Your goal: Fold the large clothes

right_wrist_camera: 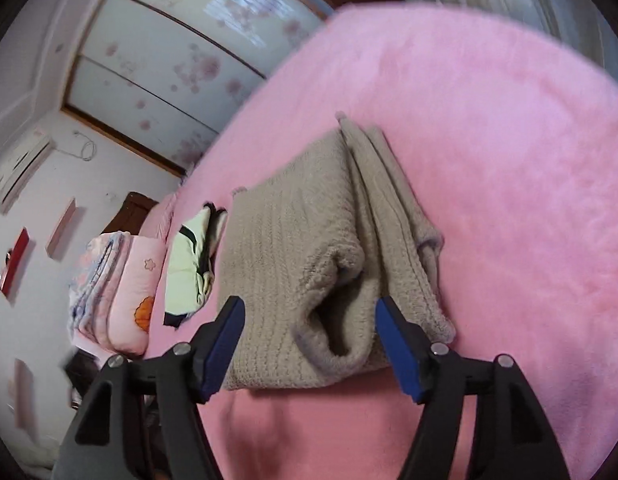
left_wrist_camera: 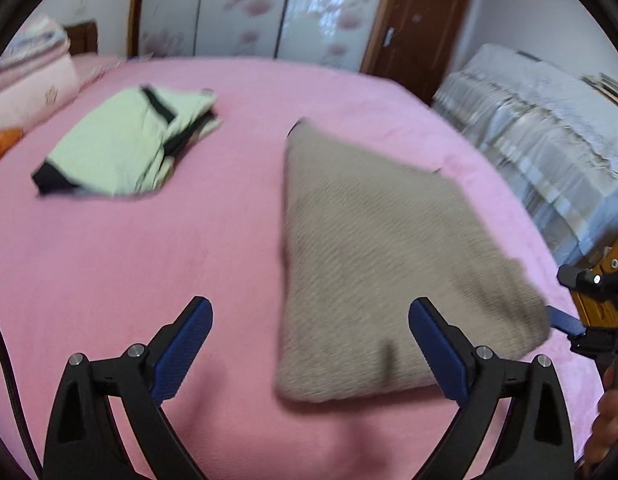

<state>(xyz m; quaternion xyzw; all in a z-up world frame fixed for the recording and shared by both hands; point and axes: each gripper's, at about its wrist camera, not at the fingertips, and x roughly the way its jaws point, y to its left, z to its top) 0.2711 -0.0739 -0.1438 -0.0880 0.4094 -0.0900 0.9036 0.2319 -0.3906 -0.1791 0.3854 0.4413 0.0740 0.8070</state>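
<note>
A folded beige knit sweater (left_wrist_camera: 381,256) lies on the pink bed (left_wrist_camera: 149,248). My left gripper (left_wrist_camera: 311,324) is open and empty, just before the sweater's near edge. The right gripper shows at the far right of the left wrist view (left_wrist_camera: 569,322), at the sweater's right corner. In the right wrist view my right gripper (right_wrist_camera: 311,320) is open, its jaws either side of the sweater's (right_wrist_camera: 301,264) folded near edge, not closed on it. The sweater's layers gape open between the fingers.
A folded pale green and black garment (left_wrist_camera: 125,140) lies on the bed's far left; it also shows in the right wrist view (right_wrist_camera: 191,264). Pink pillows and folded bedding (left_wrist_camera: 25,76) sit at the head. A covered sofa (left_wrist_camera: 549,140) stands right of the bed.
</note>
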